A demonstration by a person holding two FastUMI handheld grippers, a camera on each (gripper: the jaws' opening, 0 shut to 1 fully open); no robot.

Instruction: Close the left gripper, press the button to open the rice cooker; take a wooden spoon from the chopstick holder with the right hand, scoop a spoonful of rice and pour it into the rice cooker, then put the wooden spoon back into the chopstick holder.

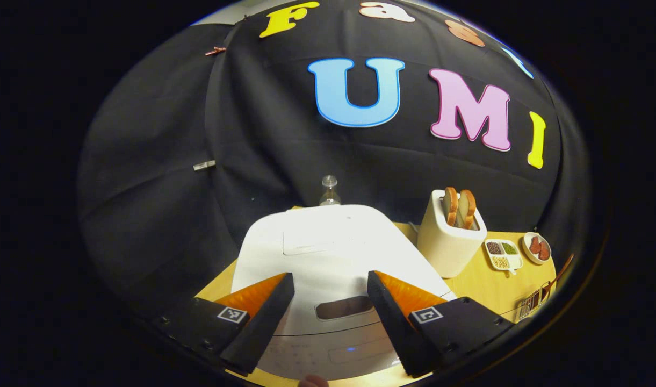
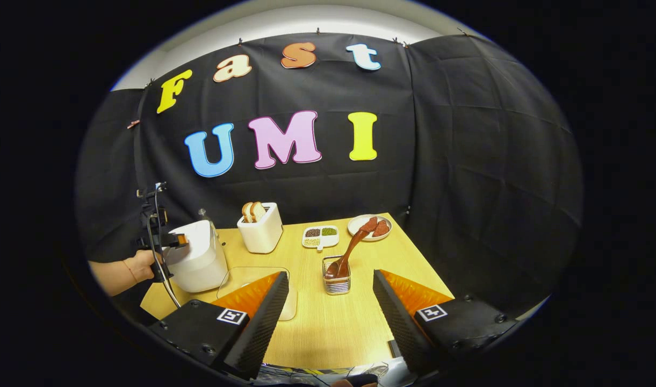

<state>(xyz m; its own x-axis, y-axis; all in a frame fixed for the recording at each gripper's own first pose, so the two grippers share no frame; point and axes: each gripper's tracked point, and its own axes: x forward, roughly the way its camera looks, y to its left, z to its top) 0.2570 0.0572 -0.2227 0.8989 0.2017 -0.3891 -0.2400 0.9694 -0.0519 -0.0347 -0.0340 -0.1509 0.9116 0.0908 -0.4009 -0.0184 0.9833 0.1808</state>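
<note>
Black cloth walls in a light wooden bench point(image 2: 328, 317), and your first step is not yet done: the left tool point(image 1: 330, 298) hangs over the white rice cooker point(image 1: 328, 252) with its fingers spread wide, the lid shut beneath them. The task wants that tool pressed together before it pushes the button point(image 1: 345, 307) (I take the dark oval recess at the lid's front edge to be it). Go down like this and the fingers are likely to straddle the recess and land on the lid either side, so nothing latches open, or the cooker slides on the smooth bench.

Your right tool point(image 2: 330, 301) is also spread and holds nothing, well back from the wire chopstick holder point(image 2: 337, 282) where the wooden spoon point(image 2: 352, 248) stands, bowl down and handle leaning toward the plate point(image 2: 354, 223) behind. That holder looks light; pull the spoon out at a slant and it may tip or drag.

I cannot pick out the rice with any certainty; a clear shallow container point(image 2: 236, 277) sits beside the cooker, so confirm before you scoop. Mind the toaster point(image 2: 260, 231) close by the cooker when the lid swings up.
</note>
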